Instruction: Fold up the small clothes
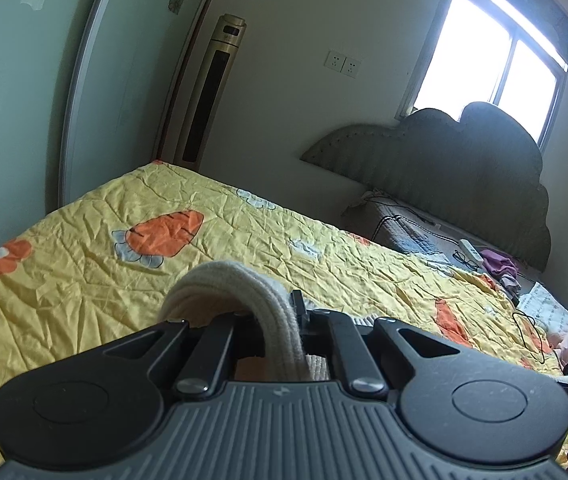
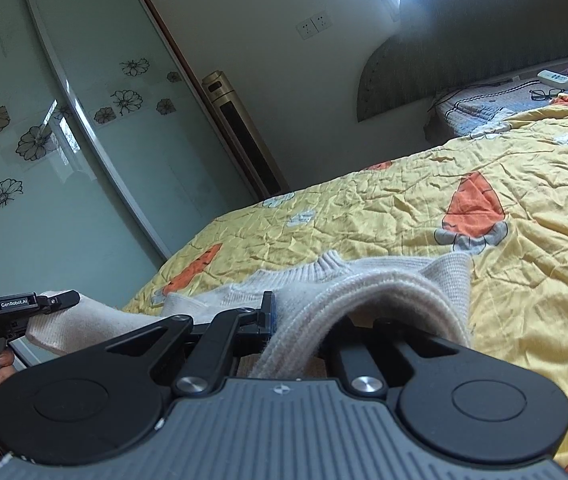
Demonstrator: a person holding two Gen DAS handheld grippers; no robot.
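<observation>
Cream knit garment [image 2: 364,284] held above the yellow quilted bed [image 2: 524,240]; left gripper [image 1: 284,316] and right gripper [image 2: 300,320] jaws each clamp a ribbed edge.

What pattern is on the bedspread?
Yellow bedspread with orange carrots; clearest in the right wrist view.

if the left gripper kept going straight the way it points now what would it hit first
Probably the yellow quilt beyond the cream sweater that the left gripper already grips. Depth is unclear; it may skim above the quilt toward the headboard.
</observation>
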